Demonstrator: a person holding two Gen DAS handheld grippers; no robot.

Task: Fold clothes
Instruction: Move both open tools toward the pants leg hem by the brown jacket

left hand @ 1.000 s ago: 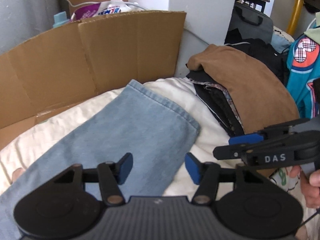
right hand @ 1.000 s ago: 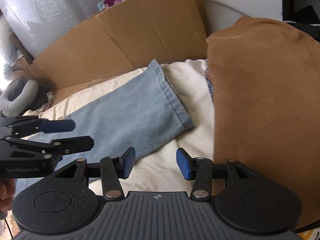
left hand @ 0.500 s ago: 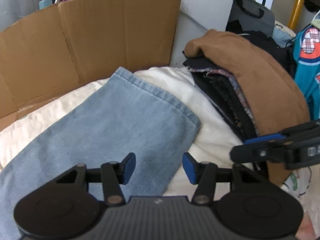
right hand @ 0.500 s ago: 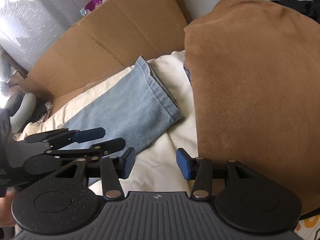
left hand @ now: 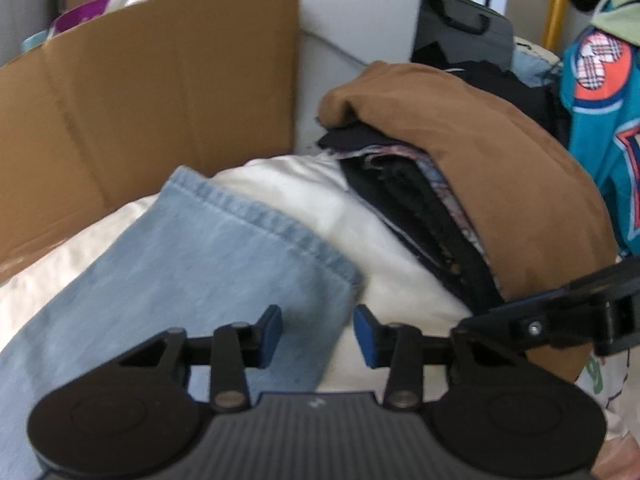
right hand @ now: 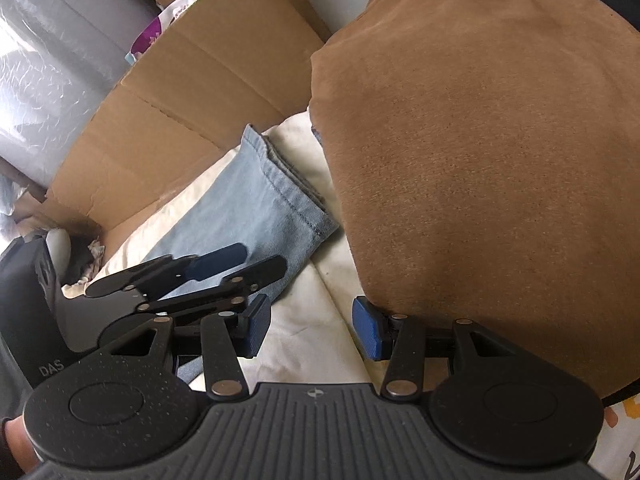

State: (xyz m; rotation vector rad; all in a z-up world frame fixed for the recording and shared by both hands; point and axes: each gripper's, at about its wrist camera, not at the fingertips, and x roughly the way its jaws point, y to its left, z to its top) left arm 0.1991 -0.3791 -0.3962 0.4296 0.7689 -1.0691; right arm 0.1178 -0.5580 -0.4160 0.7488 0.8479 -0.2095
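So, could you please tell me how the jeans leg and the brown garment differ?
The jeans leg is light blue denim lying flat on the cream sheet; the brown garment is plain and drapes in a mound over a stack of dark folded clothes. Neither is gripped.

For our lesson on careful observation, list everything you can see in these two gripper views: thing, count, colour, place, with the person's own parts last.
Jeans leg: one, light blue, flat on the cream sheet, hem toward the cardboard.
Cream sheet: one, off-white, under the jeans leg.
Brown garment: one, tan, atop the pile at the right.
Dark folded clothes: several, black and patterned, stacked under the brown garment.
Cardboard: one flattened sheet, brown, standing behind the sheet.
Teal garment: one, teal with orange, far right.
Dark bag: one, grey-black, at the back.
Left gripper: black, blue pads, jaws just been closing, over the jeans leg, gripping nothing.
Right gripper: same, open above the sheet.
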